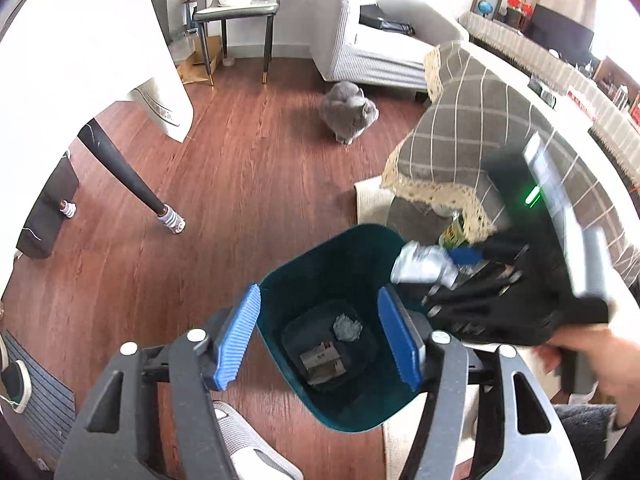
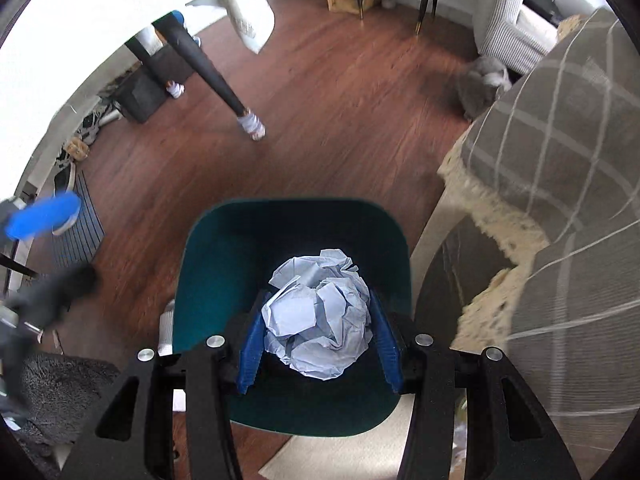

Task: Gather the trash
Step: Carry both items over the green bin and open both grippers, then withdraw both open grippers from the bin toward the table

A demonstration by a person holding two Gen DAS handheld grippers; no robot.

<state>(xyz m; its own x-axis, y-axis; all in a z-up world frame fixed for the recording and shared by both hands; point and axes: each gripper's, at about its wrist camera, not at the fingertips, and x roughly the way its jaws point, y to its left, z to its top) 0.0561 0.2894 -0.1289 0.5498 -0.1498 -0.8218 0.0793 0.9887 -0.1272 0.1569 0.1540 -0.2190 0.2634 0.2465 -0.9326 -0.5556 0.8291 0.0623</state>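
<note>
A dark teal trash bin (image 1: pixel 288 280) stands on the wood floor; a grey wad (image 1: pixel 347 328) and a cardboard scrap (image 1: pixel 322 362) lie at its bottom. My left gripper (image 1: pixel 320 338) is open and empty above the bin's mouth. My right gripper (image 2: pixel 318 334) is shut on a crumpled pale blue paper ball (image 2: pixel 320 316), held above the bin (image 2: pixel 208 280). In the left wrist view the right gripper (image 1: pixel 460 260) comes in from the right with the paper ball (image 1: pixel 422 264) over the bin's rim.
A grey cat (image 1: pixel 350 114) sits on the floor beyond the bin. A checked brown cloth with lace trim (image 1: pixel 472 128) covers furniture on the right. A black table leg (image 1: pixel 128 176), a white armchair (image 1: pixel 360 48) and a striped doormat (image 1: pixel 44 400) are around.
</note>
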